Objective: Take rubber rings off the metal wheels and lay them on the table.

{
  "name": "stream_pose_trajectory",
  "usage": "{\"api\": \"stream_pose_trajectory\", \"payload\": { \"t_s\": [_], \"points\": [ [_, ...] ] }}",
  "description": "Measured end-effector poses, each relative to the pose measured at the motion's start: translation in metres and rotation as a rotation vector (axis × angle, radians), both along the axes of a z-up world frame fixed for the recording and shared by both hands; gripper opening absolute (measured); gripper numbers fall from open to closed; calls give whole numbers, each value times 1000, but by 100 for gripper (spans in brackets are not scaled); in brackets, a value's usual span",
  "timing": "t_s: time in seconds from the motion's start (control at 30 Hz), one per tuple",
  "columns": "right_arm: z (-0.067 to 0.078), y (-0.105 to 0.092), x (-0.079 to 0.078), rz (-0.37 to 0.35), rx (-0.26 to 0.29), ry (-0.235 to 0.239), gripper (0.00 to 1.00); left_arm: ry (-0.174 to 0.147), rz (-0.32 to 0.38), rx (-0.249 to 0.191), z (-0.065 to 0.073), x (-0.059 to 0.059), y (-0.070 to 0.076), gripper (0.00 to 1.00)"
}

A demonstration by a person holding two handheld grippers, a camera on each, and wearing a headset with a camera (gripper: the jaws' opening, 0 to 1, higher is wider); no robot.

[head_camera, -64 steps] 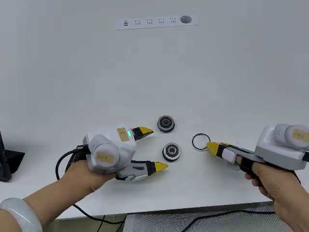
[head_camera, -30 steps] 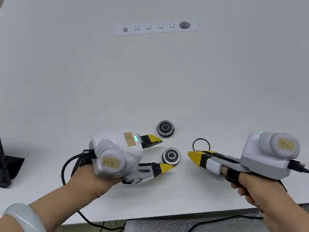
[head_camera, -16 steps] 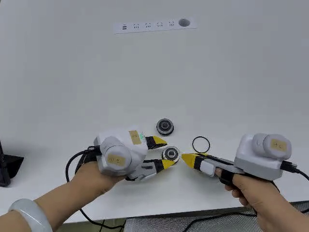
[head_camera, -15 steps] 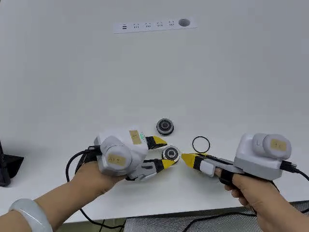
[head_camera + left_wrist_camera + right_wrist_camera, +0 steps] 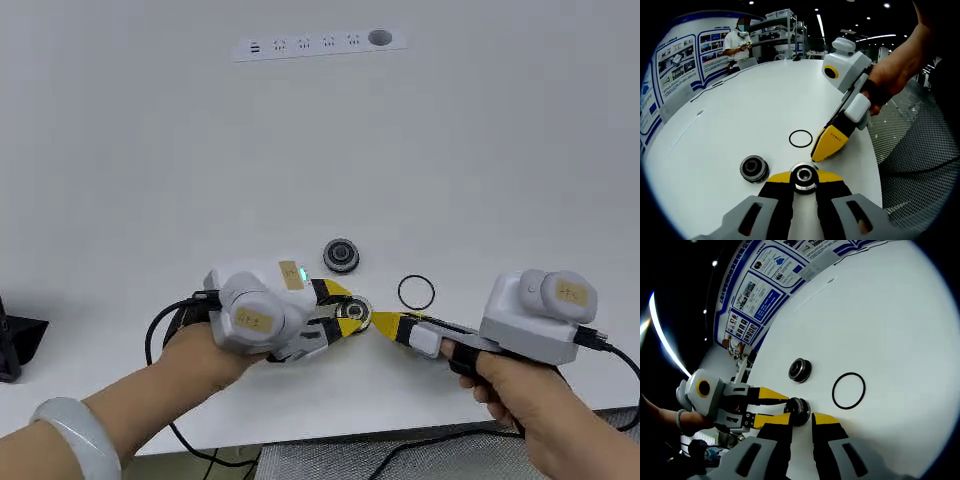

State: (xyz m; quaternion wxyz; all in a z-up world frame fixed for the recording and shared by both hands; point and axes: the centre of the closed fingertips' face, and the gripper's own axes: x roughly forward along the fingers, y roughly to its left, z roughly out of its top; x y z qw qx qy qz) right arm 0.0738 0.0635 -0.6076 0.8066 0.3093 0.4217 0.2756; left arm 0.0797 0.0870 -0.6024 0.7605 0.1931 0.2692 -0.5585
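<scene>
Two metal wheels with black rubber rings are on the white table. My left gripper (image 5: 346, 310) (image 5: 804, 181) is shut on the nearer wheel (image 5: 358, 312) (image 5: 804, 176) (image 5: 797, 411), pinched between its yellow tips. My right gripper (image 5: 381, 320) (image 5: 801, 416) points at that wheel from the right. Its jaws stand a narrow gap apart and its tips are right at the wheel's rim. The other wheel (image 5: 341, 254) (image 5: 754, 168) (image 5: 800, 370) lies further back, untouched. One loose black rubber ring (image 5: 416, 292) (image 5: 800, 138) (image 5: 849, 390) lies flat on the table to the right.
A white power strip (image 5: 316, 43) lies at the far side of the table. A black cable (image 5: 165, 325) trails from the left gripper over the near table edge. A dark object (image 5: 12, 345) sits at the far left.
The left gripper moved right and shut on the nearer wheel. The right gripper moved left from beside the loose ring until its tips reached the wheel.
</scene>
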Motion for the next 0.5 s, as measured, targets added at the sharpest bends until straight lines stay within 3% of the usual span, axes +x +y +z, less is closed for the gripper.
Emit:
{"api": "stream_pose_trajectory", "payload": {
  "t_s": [0.07,0.5],
  "points": [
    [-1,0,1,-6,8,5,17,-3,-14,18,-2,-2,-1,16],
    [-4,6,-1,-18,48,38,17,-5,-25,25,2,-2,1,13]
  ]
}}
